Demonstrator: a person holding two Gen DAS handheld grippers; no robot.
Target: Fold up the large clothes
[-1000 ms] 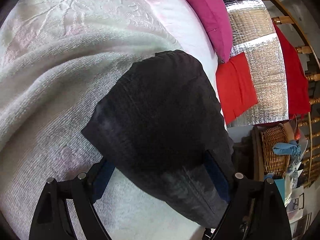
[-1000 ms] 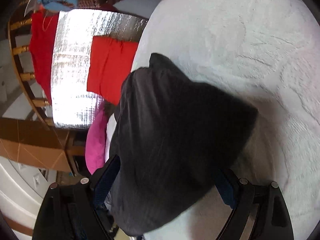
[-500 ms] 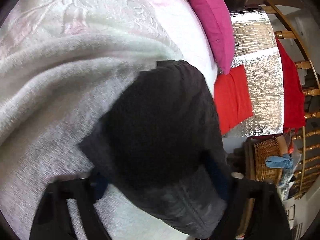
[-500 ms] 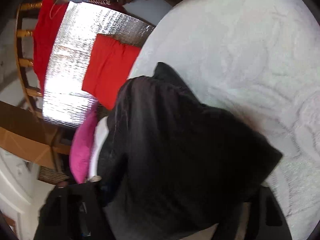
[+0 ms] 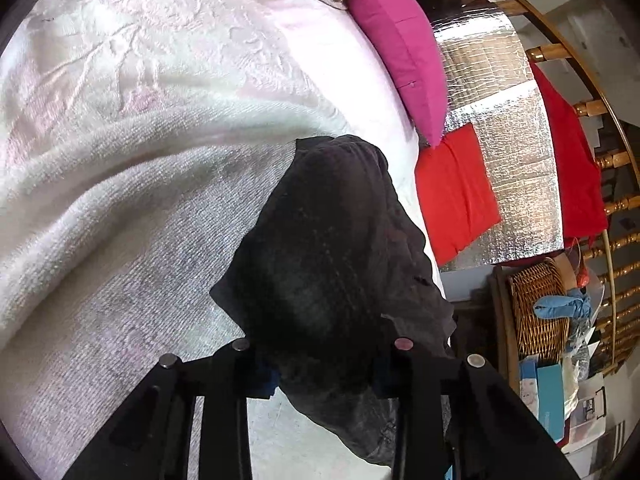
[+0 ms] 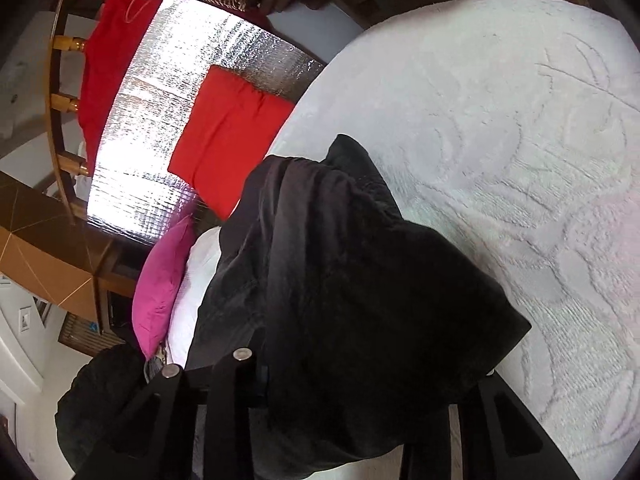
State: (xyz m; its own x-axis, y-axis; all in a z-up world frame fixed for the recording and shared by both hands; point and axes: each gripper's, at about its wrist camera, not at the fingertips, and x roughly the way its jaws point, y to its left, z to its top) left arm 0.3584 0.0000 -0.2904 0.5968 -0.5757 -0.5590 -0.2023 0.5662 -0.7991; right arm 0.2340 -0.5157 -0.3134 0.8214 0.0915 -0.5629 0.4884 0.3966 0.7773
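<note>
I am at the grasping step of the fold: both grippers sit at the near edge of the dark garment, which lies bunched on the white bedspread near the right side of the bed, with a grey-white towel-like blanket spreading out to its left.

The left gripper has just been closing, and the cloth fills the space between its fingers; the blue pads look pressed into the fabric on both sides, so I take it as grasping the garment. The right gripper has also just been closing, with the garment heaped over and between its fingers (the right finger is almost buried under the fabric). I judge it clenched on the cloth too, though the pad contact itself is hidden.

Beyond the bed, a pink cushion and a red cushion lie by a silver foil panel.

Next I would lift both corners together and draw them apart, so the garment hangs open and flat before I lay it down. The worry is a bunched grip: several layers may be pinched at once, and the cloth would then come up twisted.
</note>
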